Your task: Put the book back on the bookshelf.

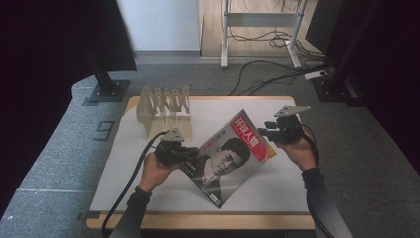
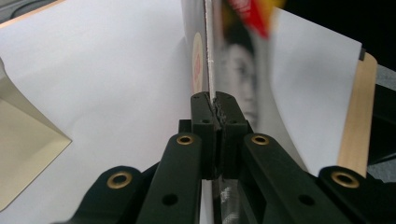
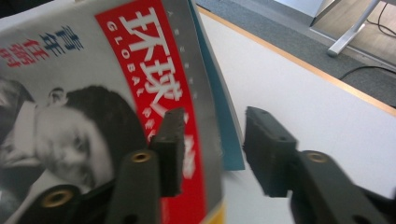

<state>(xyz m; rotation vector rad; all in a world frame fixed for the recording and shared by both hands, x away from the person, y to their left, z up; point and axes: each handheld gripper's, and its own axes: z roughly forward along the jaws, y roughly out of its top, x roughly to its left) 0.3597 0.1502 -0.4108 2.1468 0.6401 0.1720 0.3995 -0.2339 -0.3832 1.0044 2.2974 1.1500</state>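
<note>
The left tool (image 1: 187,151) is clamping down tight on the edge of the magazine (image 1: 225,158), and in the left gripper view you can see its jaws pinching the thin edge of the pages with basically no gap (image 2: 217,109). The magazine is sitting over the white sheet (image 1: 277,178) that's covering the bench (image 1: 198,221), roughly in the middle, tilted so one corner is pointing toward the person.

The right tool (image 1: 265,130) is hanging at the magazine's upper right corner with its jaws spread wide, not gripping anything. In the right gripper view (image 3: 212,149) one jaw is lying over the red title strip and the other is sitting off past the page edge, over the sheet.

A pale slotted rack (image 1: 165,110) is standing at the back left of the bench, just behind the left tool.
</note>
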